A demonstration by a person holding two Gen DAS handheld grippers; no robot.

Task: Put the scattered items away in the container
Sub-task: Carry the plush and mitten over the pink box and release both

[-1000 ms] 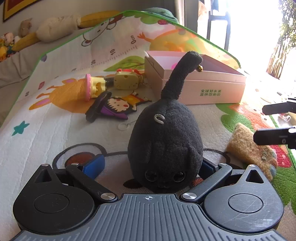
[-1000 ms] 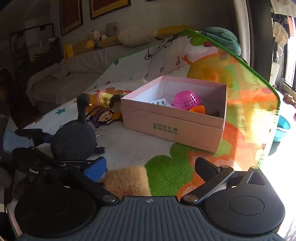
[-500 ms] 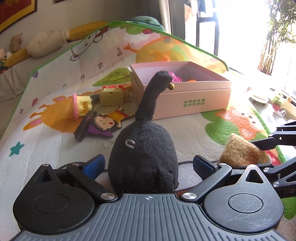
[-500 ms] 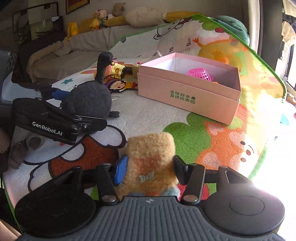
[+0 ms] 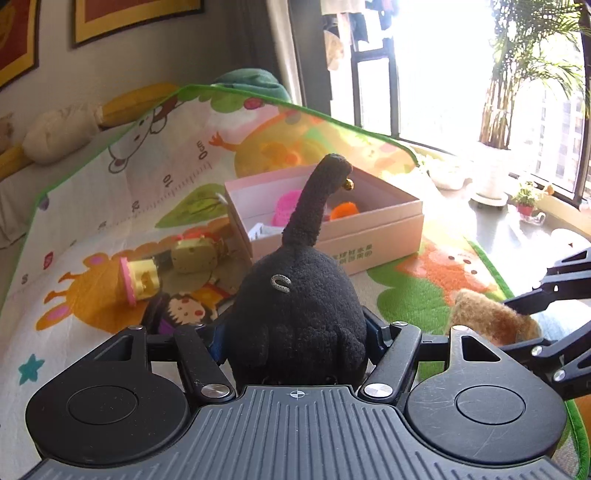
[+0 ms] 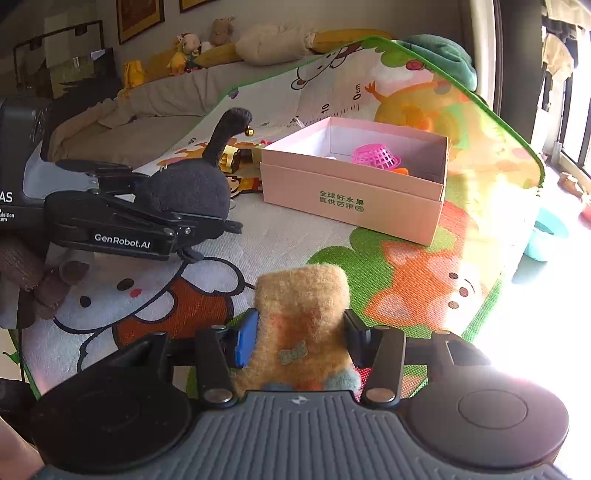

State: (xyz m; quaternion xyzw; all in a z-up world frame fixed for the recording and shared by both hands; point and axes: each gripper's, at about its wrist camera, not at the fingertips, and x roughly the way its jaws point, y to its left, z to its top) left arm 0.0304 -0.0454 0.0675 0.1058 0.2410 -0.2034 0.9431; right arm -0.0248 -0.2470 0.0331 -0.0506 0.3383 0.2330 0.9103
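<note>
a home living room: a cartoon play mat (image 6: pixel 424 266) covers the floor, stuffed toys (image 6: pixel 192 46) line a far sofa (image 6: pixel 166 96), framed pictures (image 5: pixel 136 18) hang above, potted plants (image 5: pixel 495 122) by the right window.

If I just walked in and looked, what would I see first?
Probably the black plush cat, squeezed in the left gripper with its long tail sticking straight up. Next, the fuzzy tan toy pinched in the right gripper; both sets of jaws are closing. Behind them, on the cartoon play mat, sits an open pink box holding a pink basket.
</note>
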